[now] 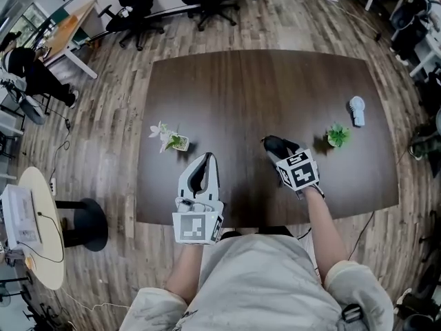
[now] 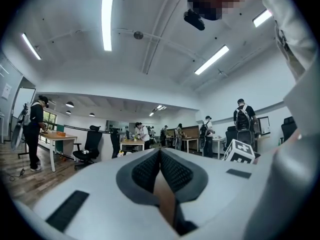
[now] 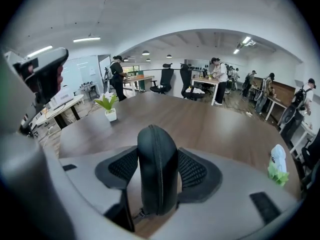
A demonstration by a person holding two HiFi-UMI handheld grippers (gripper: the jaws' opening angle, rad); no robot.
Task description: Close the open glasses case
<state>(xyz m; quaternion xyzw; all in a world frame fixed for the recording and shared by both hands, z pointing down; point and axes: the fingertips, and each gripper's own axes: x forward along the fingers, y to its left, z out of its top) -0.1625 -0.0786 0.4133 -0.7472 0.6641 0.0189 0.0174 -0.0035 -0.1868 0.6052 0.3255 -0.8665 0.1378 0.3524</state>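
Head view: closest is the person's pale shirt, at the bottom edge. Just past it the left tongs are over the near edge of the dark desk, tips pointing away from the person. The right tongs are a bit to the right & hold a black glasses case over the near part of the desk. Can't tell if the case touches the wood. A small pot plant stands just left of the left tongs' tips. A green plant stands right of the case, w/ a white thing a bit behind it.

Left gripper view: the left tongs are closed tight, pads pressed together, nothing btw them. They point out level at a big room w/ ppl, chairs & ceiling lights.

Right gripper view: the right tongs squeeze the glasses case. It stands up on its thin edge, one pad on each flat side. The zip line faces the camera & the two halves sit together there. Behind it is the desk, w/ the small pot plant far left & the green plant at the right.
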